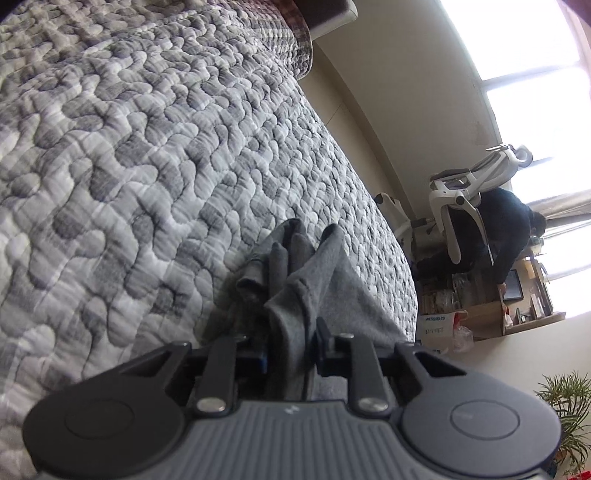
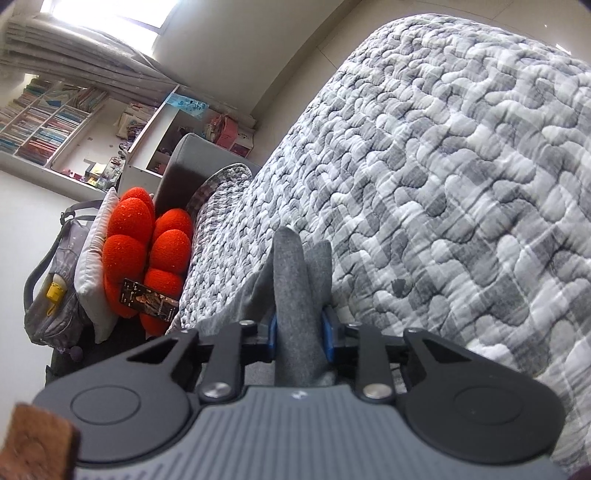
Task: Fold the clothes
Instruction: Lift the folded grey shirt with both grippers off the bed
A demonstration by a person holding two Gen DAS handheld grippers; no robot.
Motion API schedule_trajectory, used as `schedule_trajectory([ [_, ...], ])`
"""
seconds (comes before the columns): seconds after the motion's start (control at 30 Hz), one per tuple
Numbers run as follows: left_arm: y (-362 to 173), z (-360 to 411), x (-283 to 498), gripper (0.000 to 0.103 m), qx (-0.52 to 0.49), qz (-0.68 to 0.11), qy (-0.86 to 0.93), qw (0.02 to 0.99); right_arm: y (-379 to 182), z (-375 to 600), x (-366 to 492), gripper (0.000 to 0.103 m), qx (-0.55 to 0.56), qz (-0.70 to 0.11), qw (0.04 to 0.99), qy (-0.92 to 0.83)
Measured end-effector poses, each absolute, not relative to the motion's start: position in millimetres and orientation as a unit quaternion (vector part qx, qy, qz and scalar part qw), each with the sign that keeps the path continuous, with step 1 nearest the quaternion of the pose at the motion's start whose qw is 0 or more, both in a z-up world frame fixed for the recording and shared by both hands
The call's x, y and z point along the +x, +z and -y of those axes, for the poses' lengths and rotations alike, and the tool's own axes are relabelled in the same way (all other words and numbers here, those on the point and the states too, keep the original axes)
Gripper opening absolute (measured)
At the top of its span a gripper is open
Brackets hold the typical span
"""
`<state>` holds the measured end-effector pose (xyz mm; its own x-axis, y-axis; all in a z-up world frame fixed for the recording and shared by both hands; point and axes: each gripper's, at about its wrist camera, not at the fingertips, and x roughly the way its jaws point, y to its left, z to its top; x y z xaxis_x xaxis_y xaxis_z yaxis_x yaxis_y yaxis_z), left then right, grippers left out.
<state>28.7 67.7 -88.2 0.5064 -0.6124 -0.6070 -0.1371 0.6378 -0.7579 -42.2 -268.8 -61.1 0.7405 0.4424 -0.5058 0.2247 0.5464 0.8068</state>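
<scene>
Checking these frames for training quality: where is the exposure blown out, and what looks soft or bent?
Left wrist view: the window is blown to white, the quilt edge bows with fisheye, the gripper body nearest the lens is soft. Right wrist view: the window glares white, the bookshelf tilts and bends, the grey garment stays sharp.

Both wrist cameras look closely along their jaws, sharing the quilted bed [image 1: 166, 147] and grey garment [image 2: 295, 295].
</scene>
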Motion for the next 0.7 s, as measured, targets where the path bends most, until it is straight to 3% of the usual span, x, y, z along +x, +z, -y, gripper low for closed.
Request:
schedule_trajectory([
  [0.17,-84,-72,12,0.023,-0.376,-0.482,-0.173,0.772,-61,270,-34,0.026,0.463,-0.361,0.805,0.083],
  [0.2,-87,-74,13,0.027,-0.379,-0.485,-0.172,0.769,-63,270,-32,0.029,0.46,-0.367,0.805,0.081],
  [0.23,-91,-77,14,0.038,-0.385,-0.488,-0.171,0.764,-65,271,-30,0.031,0.457,-0.371,0.805,0.077],
  [0.27,-96,-81,16,0.043,-0.396,-0.49,-0.17,0.758,-66,272,-29,0.034,0.455,-0.373,0.805,0.075],
  [0.33,-103,-90,15,0.046,-0.413,-0.486,-0.166,0.752,-67,273,-28,0.055,0.453,-0.374,0.806,0.07],
  [0.37,-103,-92,15,0.047,-0.412,-0.483,-0.168,0.754,-67,274,-29,0.056,0.456,-0.372,0.805,0.071],
  [0.43,-104,-92,16,0.051,-0.407,-0.483,-0.177,0.755,-69,273,-31,0.056,0.459,-0.37,0.805,0.07],
  [0.63,-110,-72,12,0.048,-0.388,-0.474,-0.174,0.771,-70,265,-35,0.045,0.443,-0.364,0.818,0.047],
  [0.7,-111,-68,11,0.04,-0.389,-0.467,-0.161,0.777,-71,263,-35,0.037,0.445,-0.363,0.818,0.043],
])
